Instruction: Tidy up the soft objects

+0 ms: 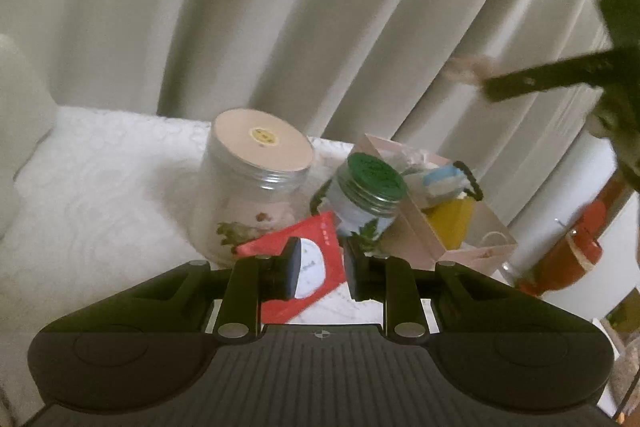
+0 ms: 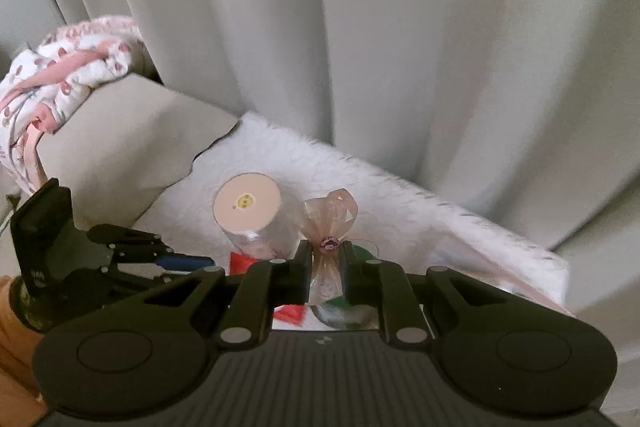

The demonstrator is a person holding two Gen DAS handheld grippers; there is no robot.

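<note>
My left gripper [image 1: 320, 267] hangs over a red packet [image 1: 308, 267] with a white oval label; its jaws stand a little apart and grip nothing. Behind it stand a large clear jar [image 1: 256, 187] with a pink lid and a small jar [image 1: 366, 195] with a green lid. My right gripper [image 2: 326, 273] is shut on a sheer pink pouch [image 2: 330, 239] tied with a bead, held above the green-lidded jar [image 2: 340, 303]. The large jar [image 2: 250, 215] and the red packet [image 2: 242, 263] show in the right wrist view too. The left gripper [image 2: 176, 263] appears at the left there.
A clear bag [image 1: 444, 211] with black handles holds yellow and blue items beside the jars. All rest on a white fluffy cover [image 2: 400, 195]. Grey curtains [image 2: 400, 47] hang behind. A beige cushion [image 2: 120, 147] with patterned pink cloth [image 2: 68, 75] lies left. A red-orange pot [image 1: 568, 255] stands at the right.
</note>
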